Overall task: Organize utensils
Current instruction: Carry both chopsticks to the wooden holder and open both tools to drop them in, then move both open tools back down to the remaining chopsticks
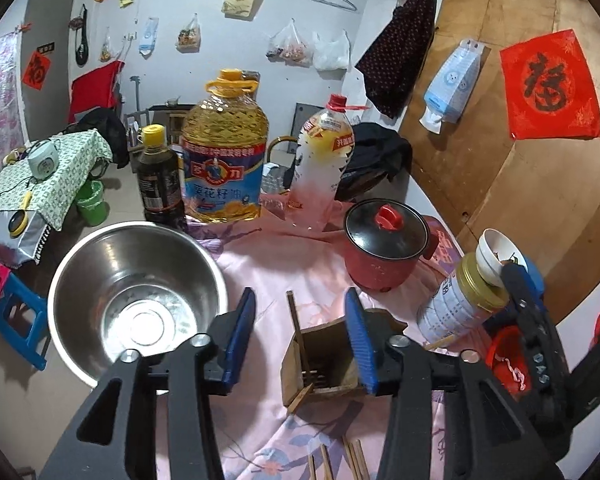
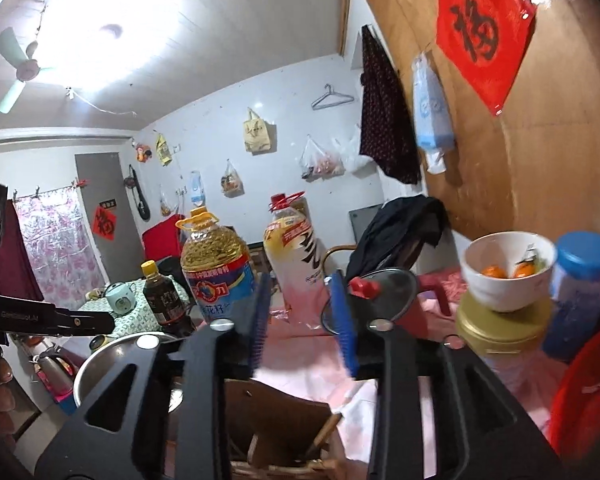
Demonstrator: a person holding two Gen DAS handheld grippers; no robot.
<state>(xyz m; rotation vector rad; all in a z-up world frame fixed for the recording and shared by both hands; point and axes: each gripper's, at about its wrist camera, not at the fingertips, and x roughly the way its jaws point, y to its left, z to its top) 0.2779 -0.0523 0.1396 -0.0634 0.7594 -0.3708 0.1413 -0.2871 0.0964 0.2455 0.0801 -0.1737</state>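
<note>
A wooden chopstick holder [image 1: 320, 364] stands on the pink cloth, just below and beyond my left gripper [image 1: 300, 336]. That gripper is open, its blue pads wide apart and touching nothing. One chopstick [image 1: 294, 320] stands upright in the holder, apart from both pads. Several loose chopsticks [image 1: 340, 460] lie on the cloth at the bottom edge. My right gripper [image 2: 302, 320] is open and empty, hovering above the holder [image 2: 276, 432], where a chopstick [image 2: 326, 432] leans inside. The right gripper's black body [image 1: 536, 340] also shows at the right of the left wrist view.
A steel bowl [image 1: 136, 300] sits left of the holder. Behind stand a dark sauce bottle [image 1: 158, 176], a big oil jug [image 1: 224, 152] and a plastic bottle [image 1: 324, 160]. A lidded red pot [image 1: 384, 248] and a gold-lidded tin [image 1: 460, 304] bearing a white bowl [image 1: 496, 256] are at right.
</note>
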